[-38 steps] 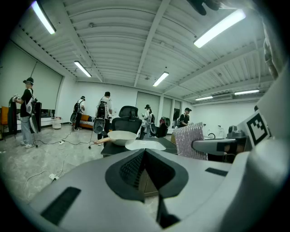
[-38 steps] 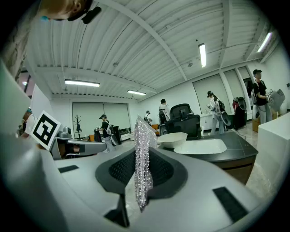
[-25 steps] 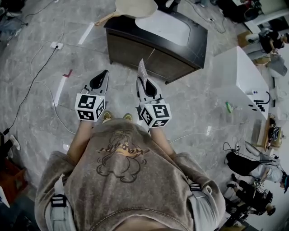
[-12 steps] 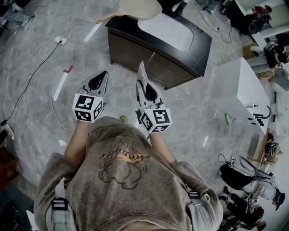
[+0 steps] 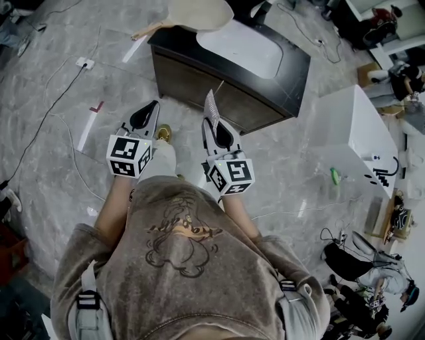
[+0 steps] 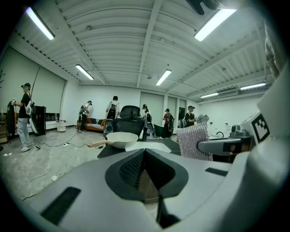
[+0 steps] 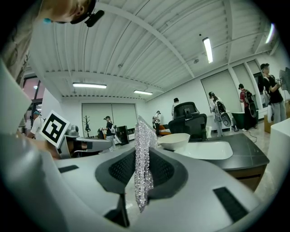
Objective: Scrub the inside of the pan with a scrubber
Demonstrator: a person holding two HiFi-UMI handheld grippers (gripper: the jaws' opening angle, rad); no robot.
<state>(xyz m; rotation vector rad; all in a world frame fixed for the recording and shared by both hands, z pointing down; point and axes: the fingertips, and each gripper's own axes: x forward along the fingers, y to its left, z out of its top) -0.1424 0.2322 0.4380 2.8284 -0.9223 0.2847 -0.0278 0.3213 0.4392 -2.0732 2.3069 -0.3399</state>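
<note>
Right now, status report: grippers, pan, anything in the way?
Left gripper shut, empty. Right gripper shut on scrubber. Pan on dark cabinet ahead, untouched. Cable on floor, off left.

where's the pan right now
Top of the head view: the pan sits on the far left corner of the dark cabinet, beside the white basin.

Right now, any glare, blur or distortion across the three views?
Head view: fisheye bend, grey marble floor curves, no motion blur. Left gripper view: long ceiling strip light blows out; cream round pan is sharp. Right gripper view: silvery mesh scrubber glints, corners vignetted black.
</note>
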